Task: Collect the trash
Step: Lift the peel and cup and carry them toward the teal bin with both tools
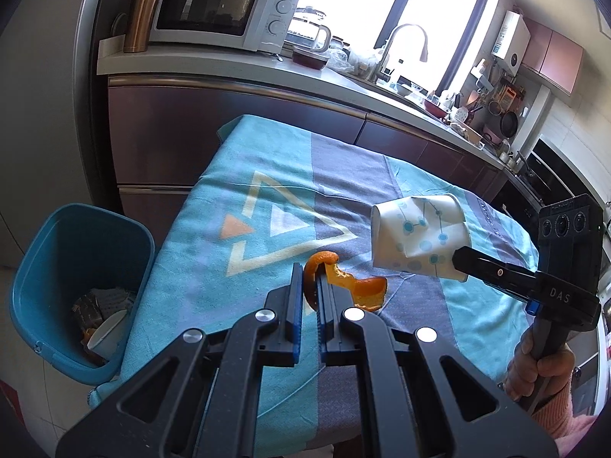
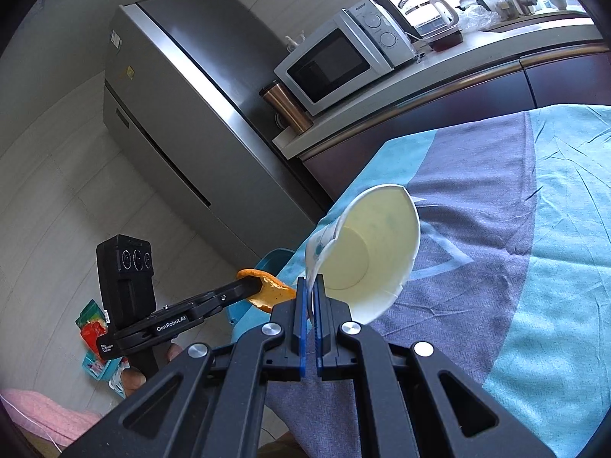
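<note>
My left gripper [image 1: 307, 279] is shut on a curled strip of orange peel [image 1: 357, 286], held above the teal and grey tablecloth [image 1: 214, 206]. In the right wrist view that same gripper [image 2: 254, 286] shows from the side with the peel [image 2: 273, 288] in its tips. My right gripper [image 2: 311, 286] is shut on the rim of a crushed white paper cup [image 2: 366, 244] with blue dots. The cup [image 1: 418, 238] hangs in the air right of the peel, pinched by the right gripper [image 1: 460, 259]. A blue trash bin [image 1: 80, 263] stands on the floor left of the table.
The bin holds a paper cup [image 1: 109, 334] and other scraps. Behind the table runs a counter [image 1: 236, 68] with a microwave [image 1: 225, 7], a copper tumbler [image 1: 141, 15] and a kettle [image 1: 311, 32]. A steel fridge [image 2: 175, 114] stands left. Colourful packets [image 2: 93, 328] lie on the floor.
</note>
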{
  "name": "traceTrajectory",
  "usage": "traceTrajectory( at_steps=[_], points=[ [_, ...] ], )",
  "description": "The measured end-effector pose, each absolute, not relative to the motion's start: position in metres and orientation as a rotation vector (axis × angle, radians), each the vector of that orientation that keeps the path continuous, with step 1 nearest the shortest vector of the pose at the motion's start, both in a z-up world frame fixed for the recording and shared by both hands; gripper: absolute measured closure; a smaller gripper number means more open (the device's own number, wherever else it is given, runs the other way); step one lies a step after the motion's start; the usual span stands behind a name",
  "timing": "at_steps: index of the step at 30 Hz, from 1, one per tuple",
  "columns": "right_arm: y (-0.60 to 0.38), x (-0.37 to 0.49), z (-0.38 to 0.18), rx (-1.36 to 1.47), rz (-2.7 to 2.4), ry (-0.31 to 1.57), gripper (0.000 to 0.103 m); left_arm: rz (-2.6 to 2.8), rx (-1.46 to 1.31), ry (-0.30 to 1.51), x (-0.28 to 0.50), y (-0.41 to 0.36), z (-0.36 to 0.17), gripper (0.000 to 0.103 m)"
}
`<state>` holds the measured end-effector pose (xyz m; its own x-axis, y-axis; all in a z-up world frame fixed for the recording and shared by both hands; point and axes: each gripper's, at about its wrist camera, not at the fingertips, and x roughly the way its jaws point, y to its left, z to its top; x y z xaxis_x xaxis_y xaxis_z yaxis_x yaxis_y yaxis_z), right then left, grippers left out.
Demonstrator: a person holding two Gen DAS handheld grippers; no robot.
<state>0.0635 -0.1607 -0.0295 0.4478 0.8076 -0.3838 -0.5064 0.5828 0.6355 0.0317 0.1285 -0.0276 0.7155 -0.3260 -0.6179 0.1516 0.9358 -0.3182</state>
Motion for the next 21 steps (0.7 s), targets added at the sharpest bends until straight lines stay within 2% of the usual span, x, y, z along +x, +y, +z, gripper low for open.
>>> traceTrajectory(
  at_steps=[21],
  points=[
    [-0.137,0.073,-0.029,0.439,0.922,0.741,0.100,-0.223,-0.274,0.707,0.020,0.156,-0.023,0.096]
  ],
)
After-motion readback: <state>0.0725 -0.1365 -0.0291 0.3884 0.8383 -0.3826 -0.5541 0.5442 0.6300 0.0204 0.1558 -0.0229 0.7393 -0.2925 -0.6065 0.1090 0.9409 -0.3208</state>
